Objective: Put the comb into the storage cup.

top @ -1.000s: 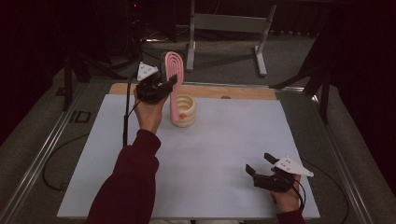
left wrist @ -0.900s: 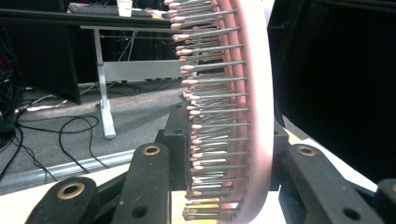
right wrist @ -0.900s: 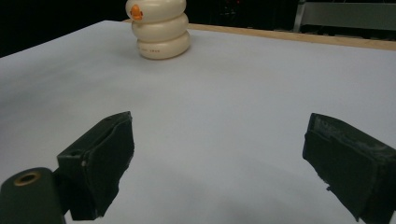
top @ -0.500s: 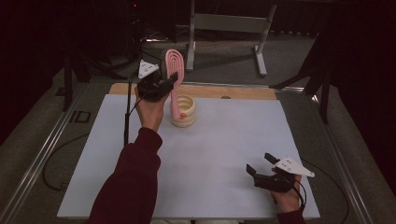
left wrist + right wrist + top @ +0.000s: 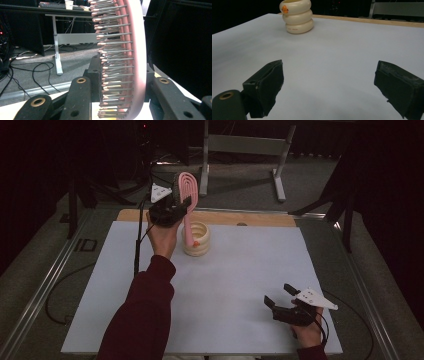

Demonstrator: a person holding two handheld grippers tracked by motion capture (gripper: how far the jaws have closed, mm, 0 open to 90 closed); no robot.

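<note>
1. Where the high view looks down on the white table (image 5: 235,285), the left gripper (image 5: 172,210) is raised near the far edge with its jaws closed on a pink hairbrush (image 5: 188,195). The brush stands upright, head at the top, and its handle reaches down into a cream ringed cup (image 5: 196,240) that sits on the table just beside the hand. A person's dark red sleeve (image 5: 145,315) comes up from the bottom edge. The right gripper (image 5: 281,298) is low at the near right, well apart from the cup, with its jaws spread wide and nothing between them.

2. In the left gripper view, the hairbrush (image 5: 127,57) stands edge-on between the two black jaws, which press it from both sides. Its rows of thin bristles with pale tips point left. Beyond it are a grey floor with cables (image 5: 27,72) and a metal stand (image 5: 58,50).

3. In the right gripper view, the right gripper (image 5: 329,85) hangs just above the table (image 5: 332,55) with its jaws far apart and empty. The cup (image 5: 297,17) stands upright far off at the top left, with a small orange mark near its rim.
</note>
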